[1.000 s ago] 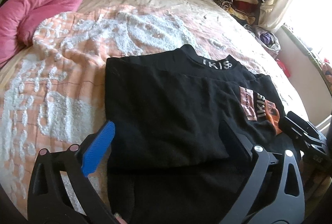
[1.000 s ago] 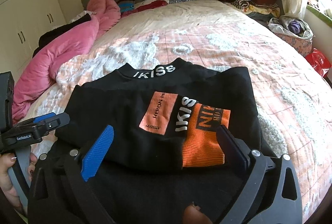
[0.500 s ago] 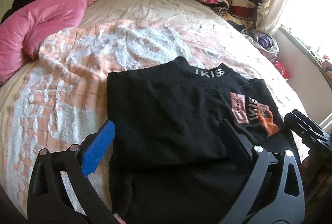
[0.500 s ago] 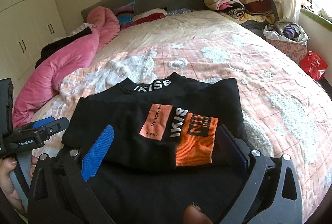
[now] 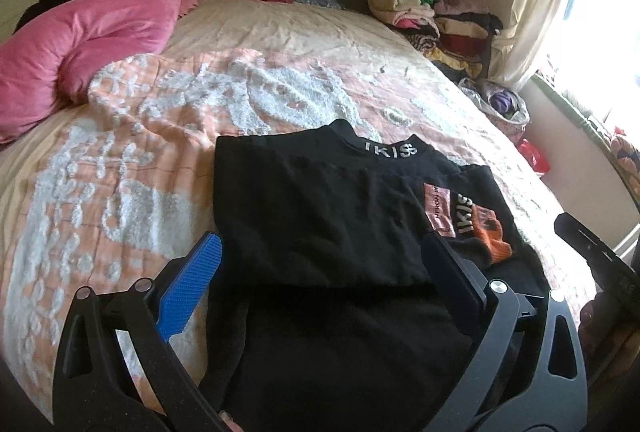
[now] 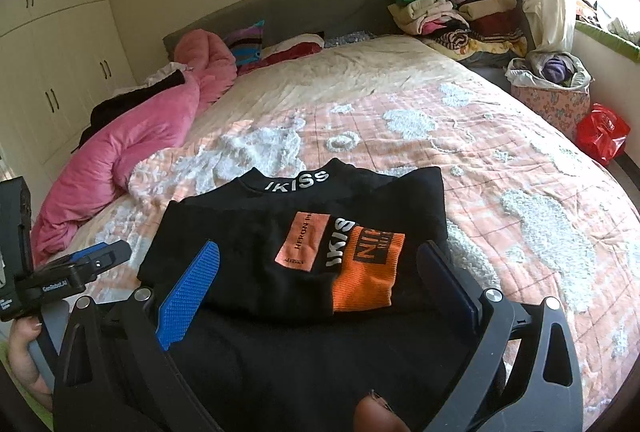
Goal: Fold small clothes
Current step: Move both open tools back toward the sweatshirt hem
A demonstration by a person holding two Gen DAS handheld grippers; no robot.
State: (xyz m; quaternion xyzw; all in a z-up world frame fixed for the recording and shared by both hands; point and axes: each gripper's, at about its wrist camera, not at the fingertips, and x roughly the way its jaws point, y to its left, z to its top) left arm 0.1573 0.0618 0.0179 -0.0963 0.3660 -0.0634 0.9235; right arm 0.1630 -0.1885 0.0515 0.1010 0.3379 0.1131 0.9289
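A black sweatshirt [image 6: 304,232] lies on the bed [image 6: 520,160], near the front edge, on the peach and white bedspread [image 5: 132,168]. Its top part, with the white-lettered collar [image 6: 298,184], is flat, and a sleeve with an orange cuff [image 6: 366,272] is folded over the chest. The bottom part hangs toward the person and is not folded up. The left claw [image 5: 320,280] is wide apart and holds nothing; it hovers low over the left side of the bottom part. The right claw [image 6: 320,282] is wide apart too and empty, low over the right side, just in front of the orange cuff. Both point forward along the bed, side by side, tipped a little down. A fingertip [image 6: 376,414] peeks out under the right claw. What could go wrong: if one claw grabs only the top layer, the cloth under it will stay behind and the fold will bunch up. If the two claws lift at different heights, the fold will come out crooked. A claw could also snag the folded sleeve and drag it out of place. The cloth near the edge could slide off the bed.
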